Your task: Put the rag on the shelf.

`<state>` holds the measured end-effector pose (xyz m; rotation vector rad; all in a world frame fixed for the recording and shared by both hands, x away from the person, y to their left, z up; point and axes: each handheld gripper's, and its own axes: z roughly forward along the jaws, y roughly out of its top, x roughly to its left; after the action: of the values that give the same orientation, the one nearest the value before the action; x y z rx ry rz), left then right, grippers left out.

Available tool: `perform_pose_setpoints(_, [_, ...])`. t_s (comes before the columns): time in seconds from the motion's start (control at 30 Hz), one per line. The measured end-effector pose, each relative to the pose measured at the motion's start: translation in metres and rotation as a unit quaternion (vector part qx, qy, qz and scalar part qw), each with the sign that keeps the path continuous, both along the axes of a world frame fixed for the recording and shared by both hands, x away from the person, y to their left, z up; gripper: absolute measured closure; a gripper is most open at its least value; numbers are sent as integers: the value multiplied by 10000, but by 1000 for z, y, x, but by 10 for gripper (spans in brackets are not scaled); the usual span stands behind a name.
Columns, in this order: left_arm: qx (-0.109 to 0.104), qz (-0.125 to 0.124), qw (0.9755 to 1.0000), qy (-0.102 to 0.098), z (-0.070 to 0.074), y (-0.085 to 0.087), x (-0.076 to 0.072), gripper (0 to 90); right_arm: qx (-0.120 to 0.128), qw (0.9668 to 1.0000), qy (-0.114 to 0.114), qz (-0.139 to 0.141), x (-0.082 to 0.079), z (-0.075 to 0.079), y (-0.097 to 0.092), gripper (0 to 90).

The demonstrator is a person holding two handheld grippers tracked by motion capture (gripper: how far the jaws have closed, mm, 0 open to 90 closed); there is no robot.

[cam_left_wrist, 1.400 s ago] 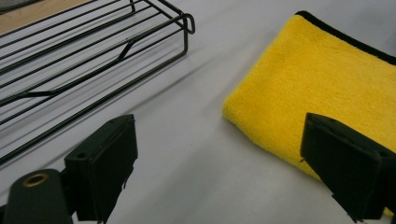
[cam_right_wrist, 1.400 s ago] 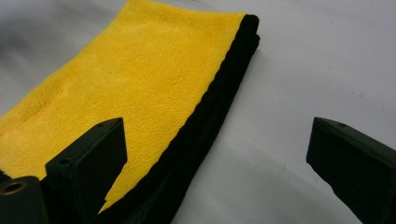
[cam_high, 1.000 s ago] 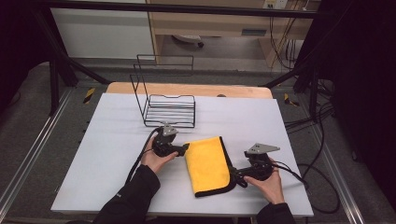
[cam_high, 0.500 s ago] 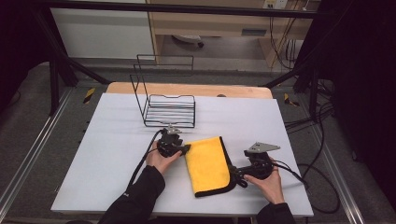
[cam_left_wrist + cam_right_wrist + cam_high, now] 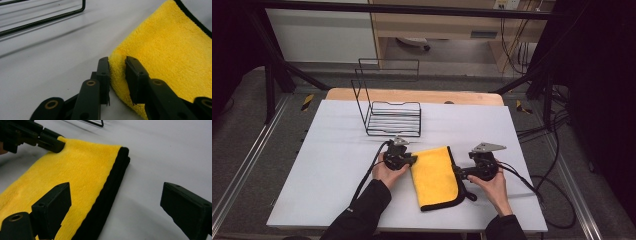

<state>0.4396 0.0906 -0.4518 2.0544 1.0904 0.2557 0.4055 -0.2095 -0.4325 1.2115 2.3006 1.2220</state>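
Left jaws: the left gripper (image 5: 117,72) has just been closing, and its jaws now stand narrow with the folded left edge of the yellow cloth (image 5: 435,176) bunched between them. In the left gripper view the pads sit on either side of that fold, pinching the fluffy pile.
Right jaws: the right gripper (image 5: 115,202) stands wide apart, straddling the cloth's black-trimmed right edge; one jaw hangs over the yellow pile, the other over bare table (image 5: 337,165). Nothing is gripped there.
Change since a second ago: in the earlier high views the left gripper lay beside the cloth's upper left corner with its jaws wider; now they have drawn in on the fold. The right gripper has shifted only slightly along the right edge.
Cloth position: it lies folded flat on the white table, between the two hands, in front of the wire rack (image 5: 393,116) and apart from it.
Meaning for the work: one side of the cloth appears secured, so the grasp is likely half done. The right side still needs a pinch before the cloth can be lifted or folded evenly.
Risk: the left pinch takes only the edge of a thick fold, so a layer could slip out if pulled hard.
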Motion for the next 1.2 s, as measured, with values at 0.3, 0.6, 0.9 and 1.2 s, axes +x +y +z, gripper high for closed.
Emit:
perform_pose_setpoints(0.3, [114, -85, 9997, -217, -2, -3, -4, 753, 161, 9997, 82, -157, 31, -5, 16, 250])
perform_pose_setpoints(0.6, [144, -124, 9995, -246, -2, -3, -3, 762, -185, 9996, 214, -40, 52, -17, 33, 429])
perform_pose_setpoints(0.9, [152, -170, 9994, -272, -2, -3, -3, 764, -61, 9981, 605, -40, 53, -20, 35, 577])
perform_pose_setpoints(1.2, [56, -225, 9995, -217, -3, 0, -1, 770, 197, 9953, 950, 69, 55, -19, 35, 775])
